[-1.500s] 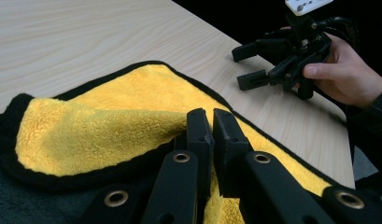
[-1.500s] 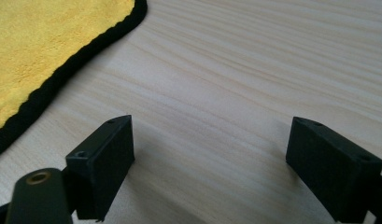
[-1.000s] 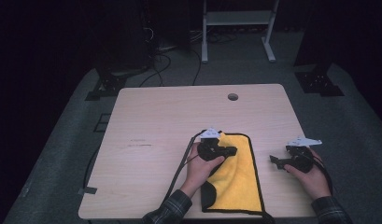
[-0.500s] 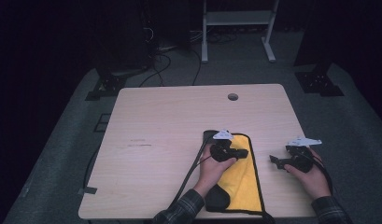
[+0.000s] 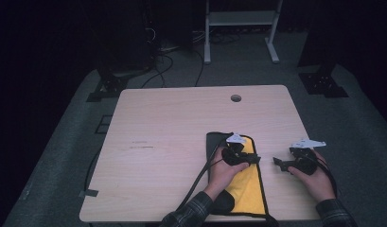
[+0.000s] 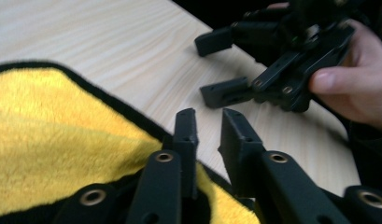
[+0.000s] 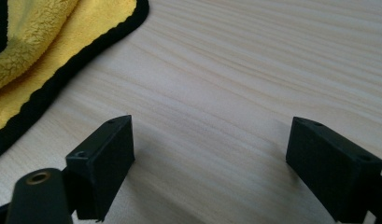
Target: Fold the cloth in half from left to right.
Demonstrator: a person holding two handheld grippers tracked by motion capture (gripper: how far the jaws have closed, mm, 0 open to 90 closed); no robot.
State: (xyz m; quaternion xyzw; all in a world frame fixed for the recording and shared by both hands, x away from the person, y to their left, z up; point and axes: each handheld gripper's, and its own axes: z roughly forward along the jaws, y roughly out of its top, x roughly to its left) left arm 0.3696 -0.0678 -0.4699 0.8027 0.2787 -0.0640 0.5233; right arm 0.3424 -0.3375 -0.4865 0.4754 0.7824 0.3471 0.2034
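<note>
On the worktop (image 5: 172, 142): yellow cloth (image 5: 248, 189), black-edged, fluffy, folded. My left tool (image 6: 209, 126) just cracked open, nothing gripped; right tool (image 7: 209, 163) released.

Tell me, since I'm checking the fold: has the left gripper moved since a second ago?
Yes. In the high view the left gripper has shifted right across the yellow cloth, away from the table's left edge; its jaws have just been opening, nothing between them.

One yellow cloth (image 5: 248, 182), two grippers, left (image 5: 251, 159) and right (image 5: 278, 163), one table (image 5: 172, 142)
</note>
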